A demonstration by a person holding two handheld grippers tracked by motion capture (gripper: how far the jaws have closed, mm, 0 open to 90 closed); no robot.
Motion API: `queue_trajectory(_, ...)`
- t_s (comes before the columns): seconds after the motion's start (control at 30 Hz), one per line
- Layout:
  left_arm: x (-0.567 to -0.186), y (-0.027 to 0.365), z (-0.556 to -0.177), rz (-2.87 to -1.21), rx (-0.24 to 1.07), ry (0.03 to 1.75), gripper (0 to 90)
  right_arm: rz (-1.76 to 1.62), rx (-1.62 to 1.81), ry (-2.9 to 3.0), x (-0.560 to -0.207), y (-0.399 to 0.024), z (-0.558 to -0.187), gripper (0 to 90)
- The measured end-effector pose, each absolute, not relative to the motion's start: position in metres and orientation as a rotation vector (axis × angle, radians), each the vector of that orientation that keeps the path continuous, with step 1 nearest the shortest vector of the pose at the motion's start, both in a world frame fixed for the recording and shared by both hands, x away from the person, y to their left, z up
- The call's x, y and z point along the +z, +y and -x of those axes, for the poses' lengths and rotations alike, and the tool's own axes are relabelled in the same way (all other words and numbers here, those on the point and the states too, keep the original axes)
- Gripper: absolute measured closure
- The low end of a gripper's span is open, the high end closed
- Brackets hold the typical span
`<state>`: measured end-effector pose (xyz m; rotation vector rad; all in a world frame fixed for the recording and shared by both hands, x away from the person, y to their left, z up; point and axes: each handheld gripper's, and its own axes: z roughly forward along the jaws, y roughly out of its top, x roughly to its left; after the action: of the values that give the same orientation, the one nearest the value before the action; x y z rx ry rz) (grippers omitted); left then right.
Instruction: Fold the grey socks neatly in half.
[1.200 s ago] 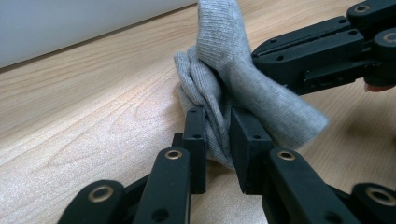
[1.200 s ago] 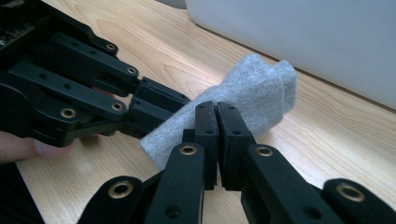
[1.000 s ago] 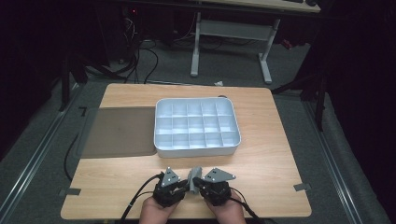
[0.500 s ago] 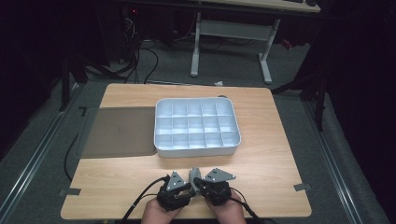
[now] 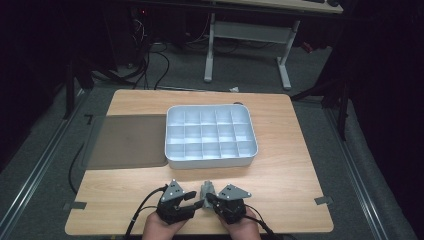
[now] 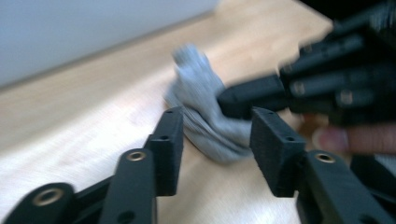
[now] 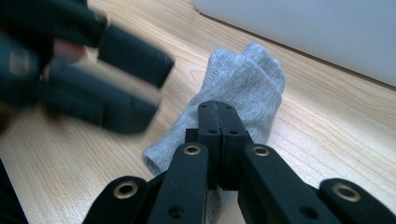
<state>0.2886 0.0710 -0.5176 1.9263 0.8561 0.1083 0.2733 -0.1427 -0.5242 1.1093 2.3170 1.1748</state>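
A small folded grey sock point(image 5: 207, 188) lies on the wooden table point(image 5: 290, 170) near its front edge, between the two grippers. My right gripper point(image 5: 209, 199) is shut on the near part of the sock point(image 7: 247, 79), with its jaws point(image 7: 219, 112) pressed together over the fabric. My left gripper point(image 5: 194, 199) has just been opening. Its jaws point(image 6: 217, 126) stand apart on either side of the sock point(image 6: 198, 93), and the pads do not press on it. In the left gripper view the right gripper point(image 6: 233, 100) pinches the sock from the right.
A white tray point(image 5: 210, 162) of several empty compartments stands at the middle of the table, just beyond the sock. A dark mat point(image 5: 127, 140) lies to its left. Cables trail from both grippers over the front edge.
The left gripper's jaws have spread apart and come off the sock, and that hand has shifted slightly. The right gripper has stayed shut on the sock in the same place.
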Motion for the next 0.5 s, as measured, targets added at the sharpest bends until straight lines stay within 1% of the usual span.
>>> queue_trajectory(0.03, -0.518, 0.071, -0.289, -1.926, 0.108, 0.856, 59.5, -1.109, 1.175, 2.317, -0.524, -0.143, -0.273, 90.0)
queue_trajectory(0.07, -0.516, 0.072, -0.290, -1.918, 0.122, 0.860, 59.5, -1.105, 1.176, 2.317, -0.524, -0.143, -0.273, 90.0)
queue_trajectory(0.1, -0.514, 0.072, -0.292, -1.911, 0.131, 0.859, 63.9, -1.105, 1.177, 2.316, -0.524, -0.143, -0.273, 90.0)
queue_trajectory(0.13, -0.509, 0.069, -0.294, -1.900, 0.151, 0.848, 70.9, -1.106, 1.179, 2.315, -0.525, -0.143, -0.273, 90.0)
queue_trajectory(0.17, -0.509, 0.069, -0.294, -1.900, 0.151, 0.848, 74.9, -1.106, 1.179, 2.315, -0.525, -0.143, -0.273, 90.0)
queue_trajectory(0.2, -0.503, 0.061, -0.295, -1.898, 0.191, 0.823, 79.4, -1.096, 1.178, 2.317, -0.525, -0.143, -0.273, 90.0)
queue_trajectory(0.23, -0.503, 0.061, -0.295, -1.898, 0.191, 0.823, 83.8, -1.096, 1.178, 2.317, -0.525, -0.143, -0.273, 90.0)
queue_trajectory(0.27, -0.498, 0.052, -0.296, -1.894, 0.233, 0.786, 89.3, -1.095, 1.183, 2.317, -0.525, -0.143, -0.273, 90.0)
queue_trajectory(0.37, -0.495, 0.042, -0.299, -1.888, 0.228, 0.765, 90.0, -1.092, 1.184, 2.319, -0.525, -0.144, -0.273, 90.0)
queue_trajectory(0.4, -0.498, 0.031, -0.301, -1.915, 0.257, 0.735, 90.0, -1.085, 1.179, 2.322, -0.525, -0.143, -0.274, 90.0)
queue_trajectory(0.5, -0.506, 0.025, -0.305, -1.950, 0.265, 0.739, 90.0, -1.085, 1.178, 2.324, -0.525, -0.143, -0.274, 90.0)
